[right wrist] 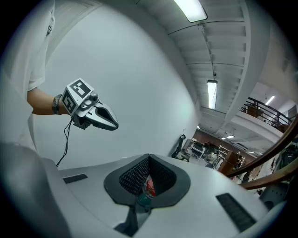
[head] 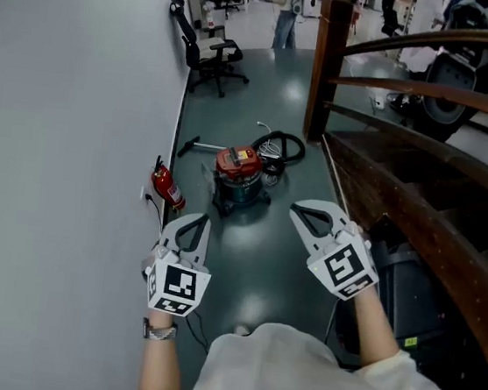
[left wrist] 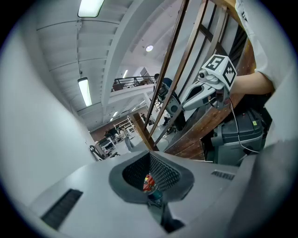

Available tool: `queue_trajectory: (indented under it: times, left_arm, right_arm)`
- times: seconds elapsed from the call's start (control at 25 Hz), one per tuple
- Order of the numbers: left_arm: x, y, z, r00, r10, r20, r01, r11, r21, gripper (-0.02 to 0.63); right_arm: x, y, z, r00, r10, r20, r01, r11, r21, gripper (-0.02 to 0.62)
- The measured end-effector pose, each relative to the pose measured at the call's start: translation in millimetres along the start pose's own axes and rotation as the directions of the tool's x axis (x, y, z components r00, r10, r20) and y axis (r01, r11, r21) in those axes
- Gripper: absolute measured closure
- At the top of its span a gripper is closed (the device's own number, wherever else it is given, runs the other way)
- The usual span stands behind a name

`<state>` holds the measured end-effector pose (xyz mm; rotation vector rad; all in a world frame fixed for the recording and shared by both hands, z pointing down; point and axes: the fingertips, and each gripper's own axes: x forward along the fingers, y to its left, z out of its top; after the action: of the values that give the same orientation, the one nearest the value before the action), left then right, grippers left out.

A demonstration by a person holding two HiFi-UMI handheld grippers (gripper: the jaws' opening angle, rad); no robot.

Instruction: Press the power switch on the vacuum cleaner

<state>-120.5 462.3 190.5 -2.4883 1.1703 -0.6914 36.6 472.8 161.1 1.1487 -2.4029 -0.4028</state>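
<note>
On the floor ahead: one vacuum cleaner [head: 239,177] stands upright on the dark green floor [head: 237,255], between the white wall [head: 67,124] and the wooden stair railing [head: 433,89].
Grippers, counted: two, the left gripper [head: 199,219] and the right gripper [head: 299,210].
Other things, counted: one red fire extinguisher [head: 168,187] at the foot of the wall; one black office chair [head: 210,53] further along the wall; one wooden newel post [head: 329,59] at the end of the railing.
Vacuum's look: a canister type with a red lid on top, a dark teal drum under it and a dark base.
Vacuum's fittings: one black hose [head: 285,144] is coiled just behind it to the right, and one thin wand [head: 199,144] lies on the floor behind it to the left.
Switch: the power switch is too small to pick out on the lid.
Left gripper's state: jaws pressed together with nothing pinched, held low at the left close to the wall.
Right gripper's state: jaws pressed together with nothing pinched, held at the right beside the stairs.
Vacuum against the grippers: it is beyond both sets of tips and well apart from them, and sits roughly midway between the two.
Vacuum in each gripper view: a small red and teal patch, seen far off through the notch behind the closed tips.
Extinguisher against the left gripper: a little beyond its tips and to their left, not touching.
</note>
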Motion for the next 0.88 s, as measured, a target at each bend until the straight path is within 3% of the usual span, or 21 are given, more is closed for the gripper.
queue_trajectory:
  times: [0.72,0.88]
  left_arm:
    - [27,-7,7,1.0,-0.027,-0.01,0.027,1.0,0.008,0.609]
    - [37,-13,13,1.0,-0.028,-0.009,0.028,1.0,0.0,0.609]
  right_arm:
    - [4,-26,-4,0.996,0.015,0.083,-0.023,0.995,0.096,0.566]
    - [3,-35,-13,0.998,0.018,0.061,-0.023,0.996,0.084,0.566]
